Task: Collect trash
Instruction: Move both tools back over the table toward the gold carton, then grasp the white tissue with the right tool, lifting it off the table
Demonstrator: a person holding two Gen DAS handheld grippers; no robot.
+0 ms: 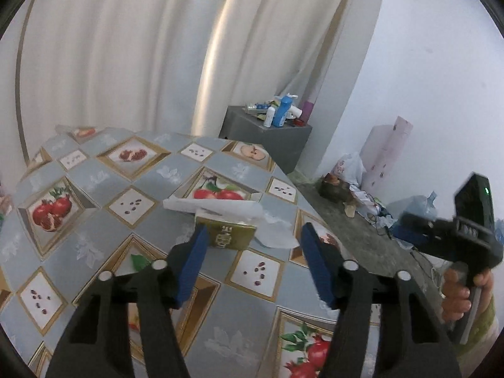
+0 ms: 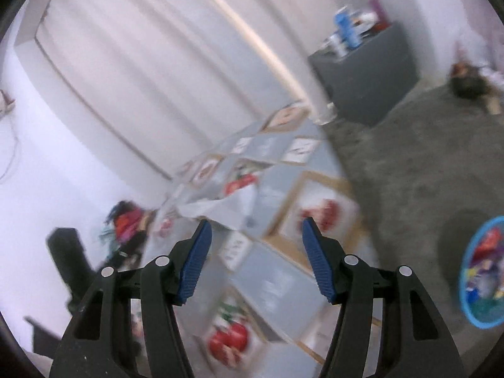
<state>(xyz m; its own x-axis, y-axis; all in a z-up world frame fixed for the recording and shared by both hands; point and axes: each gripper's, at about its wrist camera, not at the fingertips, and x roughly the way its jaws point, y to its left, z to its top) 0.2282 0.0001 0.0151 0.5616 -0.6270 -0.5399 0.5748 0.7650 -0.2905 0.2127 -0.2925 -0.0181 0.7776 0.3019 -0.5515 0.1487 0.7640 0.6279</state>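
My left gripper (image 1: pixel 254 230) hangs open over a table (image 1: pixel 94 189) covered with a grey cloth printed with fruit; nothing is between its blue pads. Just beyond its fingertips lies a gold tissue box (image 1: pixel 226 234) with crumpled white tissue (image 1: pixel 274 233) spilling from it to the right. The right wrist view is blurred. There my right gripper (image 2: pixel 255 223) is also open and empty above the same table, with white tissue (image 2: pixel 217 206) ahead of it. A blue basket (image 2: pixel 482 318) filled with colourful trash stands on the floor at the right.
A grey cabinet (image 1: pixel 267 138) topped with bottles stands behind the table by the curtain. Bags, cables and a water jug (image 1: pixel 422 204) clutter the floor along the wall. A person's hand (image 1: pixel 456 296) holds the other tool at right. A black chair (image 2: pixel 66 258) and a clothes pile (image 2: pixel 126 220) are at left.
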